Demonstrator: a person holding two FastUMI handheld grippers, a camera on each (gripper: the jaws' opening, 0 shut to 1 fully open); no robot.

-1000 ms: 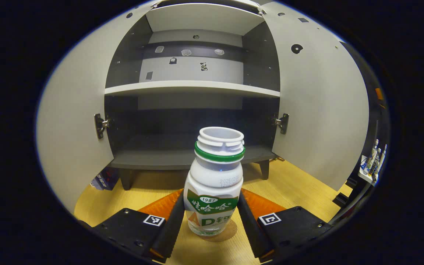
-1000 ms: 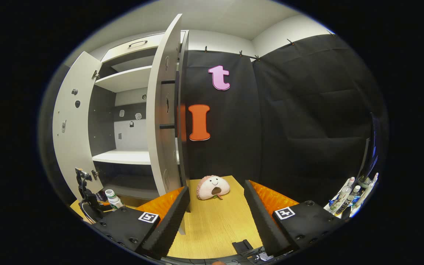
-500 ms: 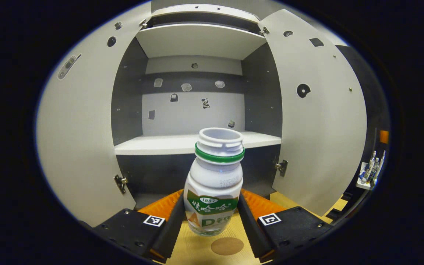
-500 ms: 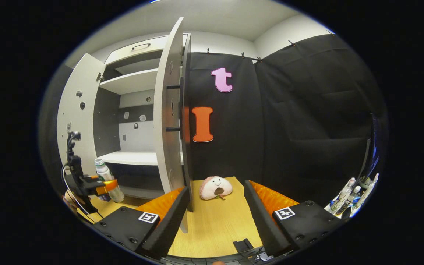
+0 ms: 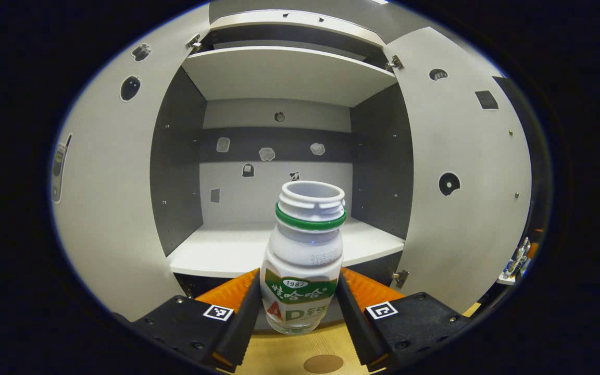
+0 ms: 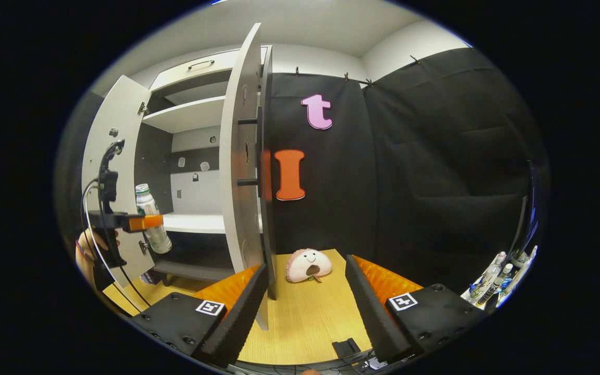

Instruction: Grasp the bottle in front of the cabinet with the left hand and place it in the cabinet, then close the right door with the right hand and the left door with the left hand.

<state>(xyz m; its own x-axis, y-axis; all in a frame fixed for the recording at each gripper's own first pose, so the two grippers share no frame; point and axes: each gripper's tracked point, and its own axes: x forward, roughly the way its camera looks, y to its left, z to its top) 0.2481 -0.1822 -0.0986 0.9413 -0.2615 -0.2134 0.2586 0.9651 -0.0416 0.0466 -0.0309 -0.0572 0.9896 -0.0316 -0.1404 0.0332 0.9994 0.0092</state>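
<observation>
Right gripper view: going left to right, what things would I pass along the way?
Left gripper holding the bottle → open right door → pink plush toy → bottles at the far edge.

The light wooden table (image 6: pixel 305 312) carries the grey two-door cabinet (image 6: pixel 196 156) and a pink smiling plush toy (image 6: pixel 308 264).
</observation>
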